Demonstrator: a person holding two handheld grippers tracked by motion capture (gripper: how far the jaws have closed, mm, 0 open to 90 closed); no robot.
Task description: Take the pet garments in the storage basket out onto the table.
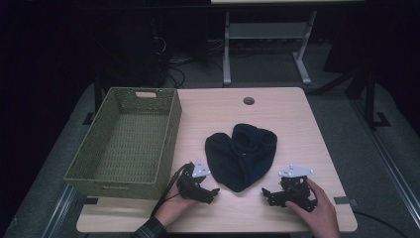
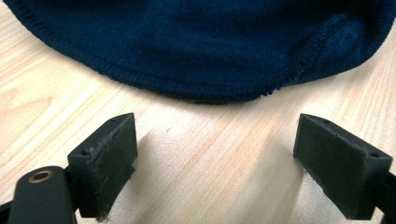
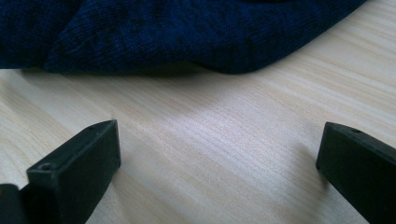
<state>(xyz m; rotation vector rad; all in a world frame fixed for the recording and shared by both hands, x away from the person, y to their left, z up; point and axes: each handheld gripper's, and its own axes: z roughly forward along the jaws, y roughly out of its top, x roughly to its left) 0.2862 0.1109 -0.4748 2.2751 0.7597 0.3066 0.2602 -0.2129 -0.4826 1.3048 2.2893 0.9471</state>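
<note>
A dark navy knitted garment [image 1: 241, 154] lies crumpled in the middle of the wooden table [image 1: 292, 124]. My left gripper [image 1: 214, 192] rests low on the table just left of the garment's near tip, jaws wide open and empty. In the left gripper view the garment's stitched hem [image 2: 205, 88] curves just beyond the open gripper [image 2: 217, 154]. My right gripper [image 1: 267, 193] sits right of that tip, open too. In the right gripper view the knit fabric [image 3: 177, 37] lies a short way past the open gripper [image 3: 219, 158], with bare wood between.
An olive-green woven basket [image 1: 126, 141] stands along the table's left side, with nothing inside. A round cable hole [image 1: 248, 101] sits near the far edge. Beyond the table are a desk frame [image 1: 262, 44] and cables on the dark floor.
</note>
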